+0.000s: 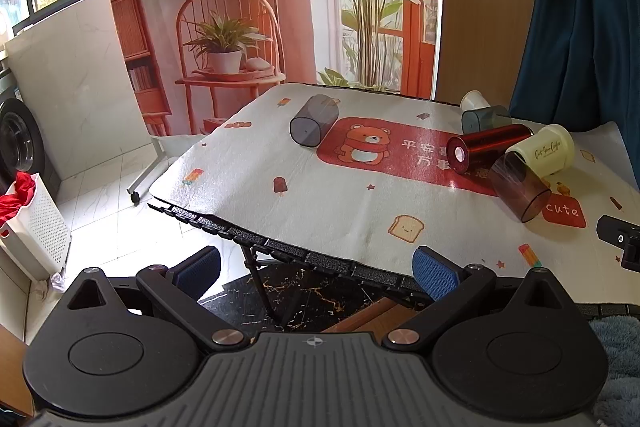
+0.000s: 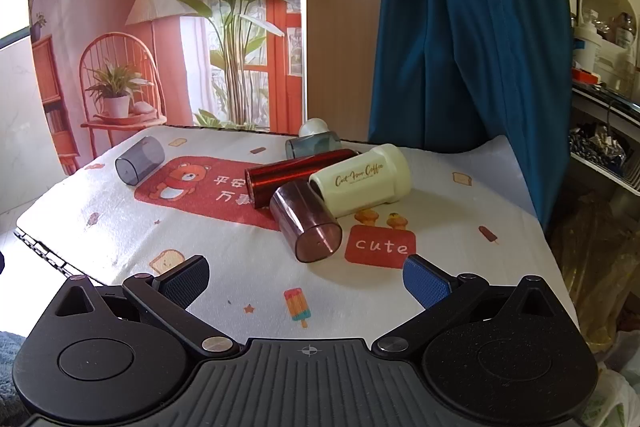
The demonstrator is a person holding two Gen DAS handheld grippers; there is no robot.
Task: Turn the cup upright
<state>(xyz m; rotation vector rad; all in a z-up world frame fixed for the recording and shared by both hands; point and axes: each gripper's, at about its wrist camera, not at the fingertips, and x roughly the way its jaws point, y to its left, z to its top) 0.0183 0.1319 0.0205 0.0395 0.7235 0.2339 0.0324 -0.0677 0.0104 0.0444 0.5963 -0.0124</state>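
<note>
Several cups lie on their sides on the cloth-covered table (image 2: 240, 259). A brown translucent cup (image 2: 306, 225) lies nearest, base toward me; it also shows in the left wrist view (image 1: 520, 187). Behind it lie a cream coffee cup (image 2: 362, 179) (image 1: 542, 153) and a red metallic cup (image 2: 298, 175) (image 1: 486, 145). A grey translucent cup (image 2: 140, 161) (image 1: 314, 125) lies apart at the left. A teal cup (image 2: 314, 143) (image 1: 484, 119) and a small white cup (image 2: 314, 127) (image 1: 474, 101) lie at the back. My right gripper (image 2: 306, 281) is open and empty, just short of the brown cup. My left gripper (image 1: 316, 273) is open and empty at the table's front edge.
A blue curtain (image 2: 460, 27) hangs behind the table at the right. Cluttered shelves (image 2: 604, 75) stand at the far right. A white laundry basket (image 1: 34, 227) stands on the floor at the left. The right gripper's tip (image 1: 620, 239) shows at the left view's right edge.
</note>
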